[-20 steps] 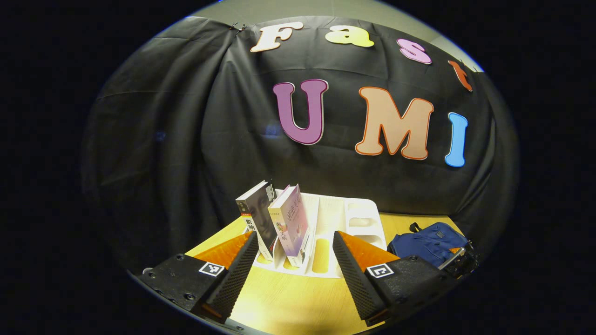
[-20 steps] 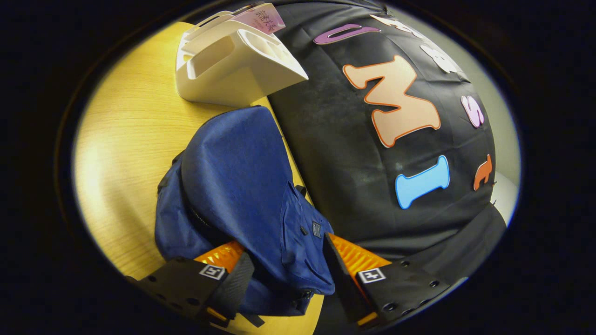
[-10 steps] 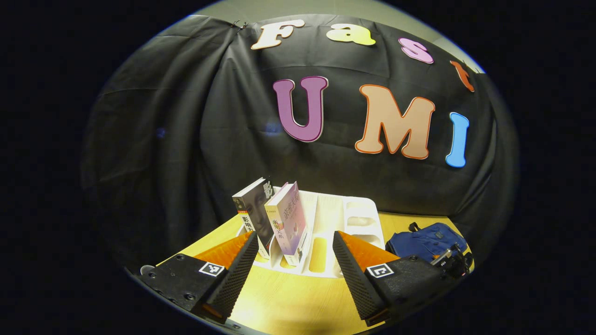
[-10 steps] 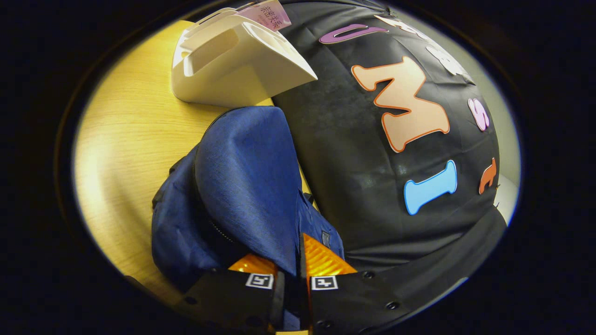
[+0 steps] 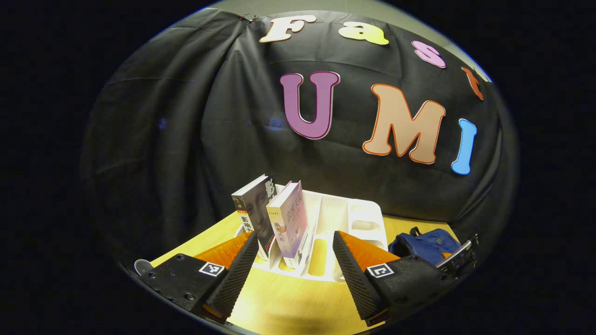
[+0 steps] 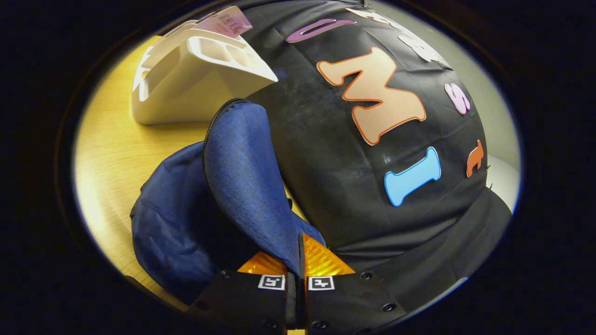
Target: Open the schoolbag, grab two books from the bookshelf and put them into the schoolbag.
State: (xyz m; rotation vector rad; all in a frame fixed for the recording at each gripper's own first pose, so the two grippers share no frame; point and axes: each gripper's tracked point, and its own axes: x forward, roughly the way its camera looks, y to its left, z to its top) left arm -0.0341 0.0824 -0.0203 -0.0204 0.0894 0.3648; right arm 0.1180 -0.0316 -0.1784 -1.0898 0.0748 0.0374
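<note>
The blue schoolbag lies on the wooden table beside the white bookshelf, its long axis running toward that rack. Its top flap stands lifted, the dark zipper edge curving along it. The right gripper is closed on the flap's fabric, fingers pressed together; a second ago they were spread either side of the bag. Whether the main compartment is fully unzipped is hard to judge. The left gripper hangs wide open, empty, before two upright books in the bookshelf, much as before.
</note>
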